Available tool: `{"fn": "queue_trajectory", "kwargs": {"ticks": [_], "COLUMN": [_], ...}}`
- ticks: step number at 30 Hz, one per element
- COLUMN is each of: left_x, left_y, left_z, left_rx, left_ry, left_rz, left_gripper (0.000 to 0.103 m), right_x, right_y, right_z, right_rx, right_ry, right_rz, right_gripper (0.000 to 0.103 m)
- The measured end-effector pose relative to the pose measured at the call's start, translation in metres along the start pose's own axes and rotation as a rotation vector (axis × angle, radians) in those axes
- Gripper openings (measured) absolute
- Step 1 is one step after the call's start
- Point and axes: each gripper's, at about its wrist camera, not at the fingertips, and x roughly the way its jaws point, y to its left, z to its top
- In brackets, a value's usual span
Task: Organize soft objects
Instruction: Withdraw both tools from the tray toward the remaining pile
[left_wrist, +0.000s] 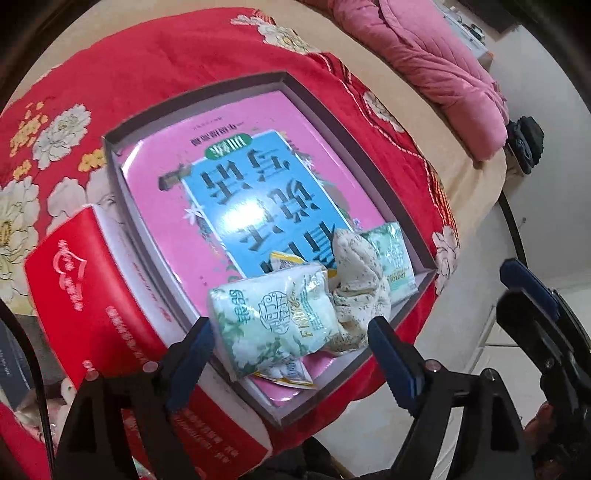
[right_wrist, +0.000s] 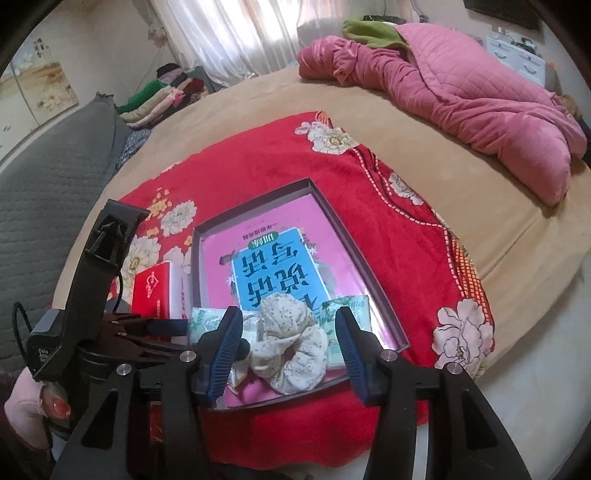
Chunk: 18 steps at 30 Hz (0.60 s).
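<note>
A shallow grey tray (left_wrist: 110, 155) with a pink and blue printed floor lies on a red floral blanket (left_wrist: 184, 62). At its near end sit a green-and-white tissue pack (left_wrist: 273, 325), a speckled cream cloth bundle (left_wrist: 358, 280) and a second tissue pack (left_wrist: 395, 254). My left gripper (left_wrist: 293, 347) is open, its blue pads on either side of the near pack without pressing it. My right gripper (right_wrist: 290, 350) is open around the cloth bundle (right_wrist: 291, 347), with a gap at each pad. Small yellow sachets (left_wrist: 291, 374) poke out under the pack.
A red carton (left_wrist: 85, 295) stands against the tray's left wall. The blanket covers a tan bed with a pink quilt (right_wrist: 461, 96) at the far right and a grey cushion (right_wrist: 44, 192) at the left. The bed's edge and a pale floor (left_wrist: 461, 295) lie close on the right.
</note>
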Motion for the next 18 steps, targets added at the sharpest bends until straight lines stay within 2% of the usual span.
{"fn": "queue_trajectory", "kwargs": {"ticks": [6, 11, 18], "left_x": [-0.014, -0.027, -0.042], "left_y": [0.006, 0.009, 0.008], "left_z": [0.0, -0.004, -0.013], "left_rx": [-0.019, -0.028, -0.025], "left_ry": [-0.032, -0.056, -0.09], "left_rz": [-0.014, -0.017, -0.008], "left_gripper": [0.084, 0.084, 0.084], "right_x": [-0.008, -0.013, -0.02], "right_y": [0.009, 0.013, 0.015], "right_z": [-0.001, -0.002, -0.006], "right_rx": [-0.02, -0.033, -0.035], "right_ry": [-0.011, -0.021, -0.033], "right_rz": [-0.004, -0.012, -0.016], "right_gripper": [0.056, 0.061, 0.062]}}
